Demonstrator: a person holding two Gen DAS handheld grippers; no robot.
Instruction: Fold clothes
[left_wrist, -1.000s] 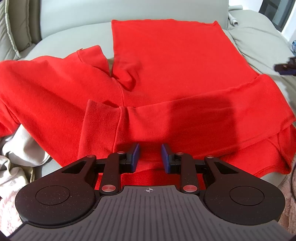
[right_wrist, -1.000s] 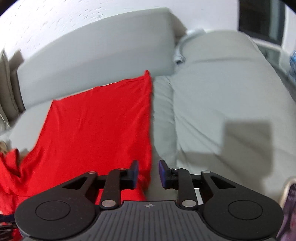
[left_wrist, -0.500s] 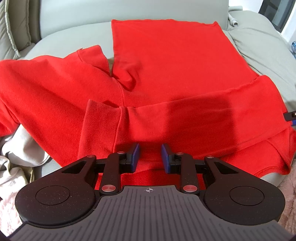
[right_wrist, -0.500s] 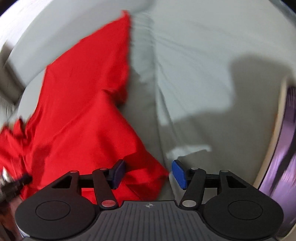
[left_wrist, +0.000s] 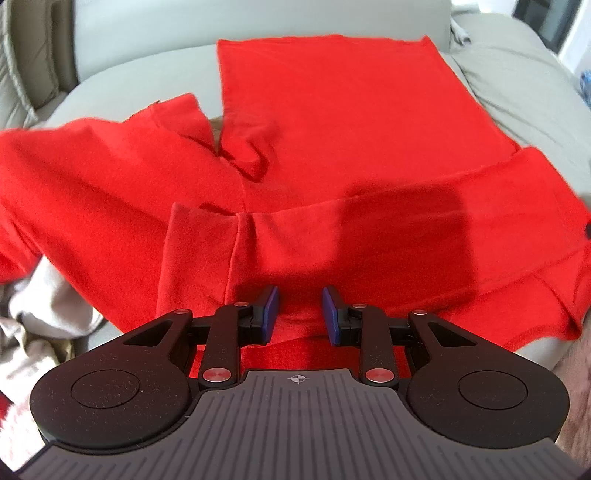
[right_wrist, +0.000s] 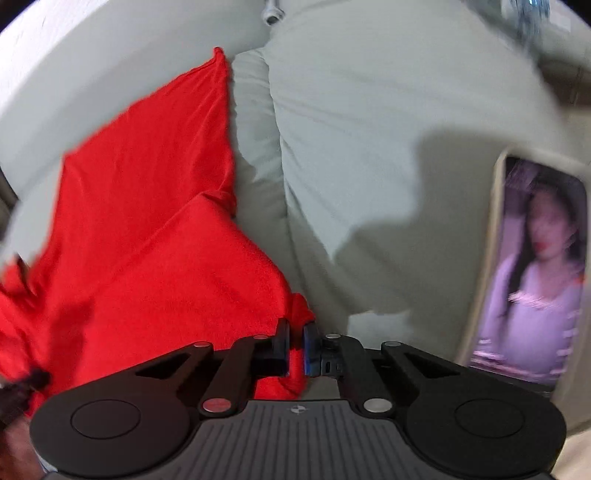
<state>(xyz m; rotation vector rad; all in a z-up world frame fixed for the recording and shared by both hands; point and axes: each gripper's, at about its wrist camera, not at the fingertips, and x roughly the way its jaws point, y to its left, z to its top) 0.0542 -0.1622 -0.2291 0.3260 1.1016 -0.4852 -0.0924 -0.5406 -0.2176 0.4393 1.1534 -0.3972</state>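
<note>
nothing i can read anywhere — no letters, numbers or brand marks; the phone screen (right_wrist: 532, 273) by my right side shows only a blurred picture.

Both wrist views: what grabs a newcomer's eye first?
The bright red fleece garment spread over the pale grey sofa fills the left wrist view, one sleeve folded across its front. In the right wrist view, the right gripper has its jaws pinched on the garment's corner. At that view's right edge lies a lit phone showing a woman.
</note>
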